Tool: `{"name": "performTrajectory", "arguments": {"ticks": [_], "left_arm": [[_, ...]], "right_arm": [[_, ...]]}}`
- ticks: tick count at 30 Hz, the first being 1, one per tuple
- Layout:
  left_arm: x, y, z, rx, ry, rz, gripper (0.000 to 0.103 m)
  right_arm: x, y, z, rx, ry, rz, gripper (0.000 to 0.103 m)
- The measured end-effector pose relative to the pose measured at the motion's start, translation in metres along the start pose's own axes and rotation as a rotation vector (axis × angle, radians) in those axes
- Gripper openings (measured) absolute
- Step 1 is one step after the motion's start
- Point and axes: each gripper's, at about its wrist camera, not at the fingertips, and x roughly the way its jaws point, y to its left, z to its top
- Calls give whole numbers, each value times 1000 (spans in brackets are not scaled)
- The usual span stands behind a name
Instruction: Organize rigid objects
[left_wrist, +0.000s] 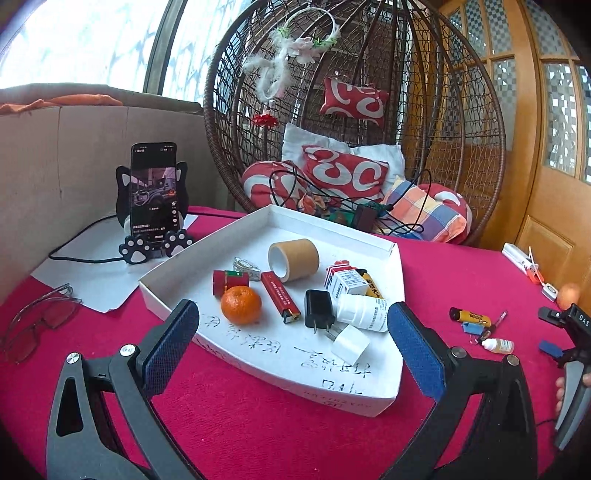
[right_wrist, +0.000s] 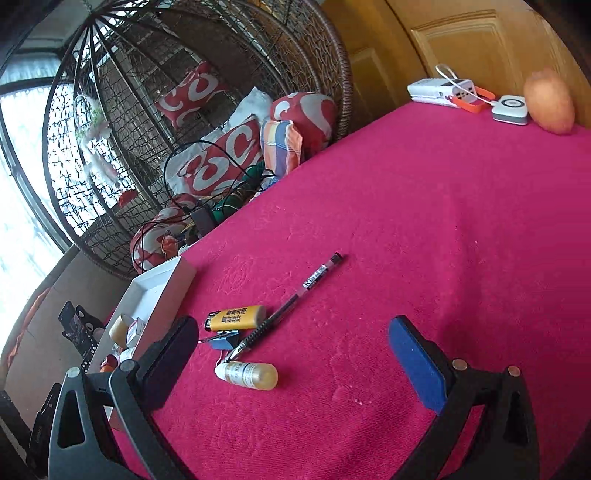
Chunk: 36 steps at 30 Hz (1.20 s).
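Plenty already sits in the white box (left_wrist: 384, 397) mid-desk: orange (left_wrist: 241, 305), red lighter (left_wrist: 280, 296), black charger (left_wrist: 318, 308), tape roll (left_wrist: 293, 259), pill bottle (left_wrist: 364, 314). Left to gather, I'd judge: yellow lighter (right_wrist: 235, 317), pen (right_wrist: 291, 301), blue clip (right_wrist: 221, 340) and dropper bottle (right_wrist: 251, 376), clustered beside the box's right edge. Left gripper (left_wrist: 293, 339) spread wide over the box's near edge, empty; right gripper (right_wrist: 293, 354) wide too, nothing held, the dropper bottle lying just ahead

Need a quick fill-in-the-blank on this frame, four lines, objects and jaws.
1. The tangerine lies inside the white ____.
2. The pen lies on the ____ cloth.
3. The phone stands in a ____-shaped holder.
4. The jaws of both the left gripper and the right gripper stand ____.

Missing: tray; red; cat; open
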Motion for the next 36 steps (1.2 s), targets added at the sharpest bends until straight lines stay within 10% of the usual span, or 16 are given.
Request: {"name": "performTrajectory", "arguments": {"ticks": [36], "left_arm": [[15, -13, -14, 82, 32, 162, 103]], "right_arm": [[-35, -34, -13, 121, -134, 192, 103]]}}
